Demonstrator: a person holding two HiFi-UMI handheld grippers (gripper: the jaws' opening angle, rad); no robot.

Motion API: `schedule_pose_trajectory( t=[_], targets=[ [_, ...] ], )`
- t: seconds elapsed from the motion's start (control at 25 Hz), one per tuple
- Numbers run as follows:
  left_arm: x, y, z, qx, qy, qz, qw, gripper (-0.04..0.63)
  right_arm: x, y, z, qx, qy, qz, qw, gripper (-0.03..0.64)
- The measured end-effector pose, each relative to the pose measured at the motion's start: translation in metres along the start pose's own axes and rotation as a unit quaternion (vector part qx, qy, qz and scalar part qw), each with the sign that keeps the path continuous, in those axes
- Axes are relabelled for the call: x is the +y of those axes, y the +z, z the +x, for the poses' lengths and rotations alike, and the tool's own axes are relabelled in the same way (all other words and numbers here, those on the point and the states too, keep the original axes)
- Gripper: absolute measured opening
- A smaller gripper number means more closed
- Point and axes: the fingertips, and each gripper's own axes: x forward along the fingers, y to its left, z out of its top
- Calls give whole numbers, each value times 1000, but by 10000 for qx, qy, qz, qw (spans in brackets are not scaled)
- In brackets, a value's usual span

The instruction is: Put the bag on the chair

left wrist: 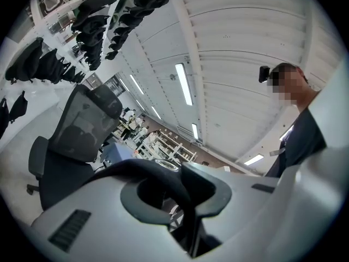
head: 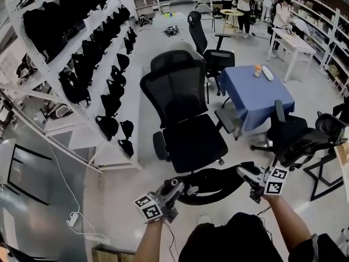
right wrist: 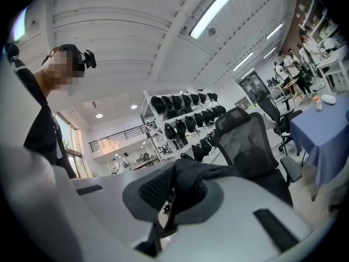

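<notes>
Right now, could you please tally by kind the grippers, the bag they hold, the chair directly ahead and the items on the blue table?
grippers: 2, left gripper and right gripper
bag: 1, held by both
chair: 1
items on the blue table: 2, a small container and a white object
total: 6

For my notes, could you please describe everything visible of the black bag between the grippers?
The black fabric bag looks soft and limp, sagging in a curved band. The left claw is closed on a strap or edge of it, the right claw on a bunched fold. It hangs above the floor in front of the black mesh office chair, not yet on its seat.
</notes>
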Motion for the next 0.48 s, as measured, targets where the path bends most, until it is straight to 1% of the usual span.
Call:
schedule_pose_trajectory(
  t=[0.28, 0.48],
  targets=[
    [16, 25, 2, 61, -50, 192, 9998, 75, -12, 12, 23, -68, -61, -9, 10000, 8],
    [24, 39, 3, -77, -15, 174, 9998, 75, -15, 23, 41, -40, 29, -162, 9999, 8]
  ],
)
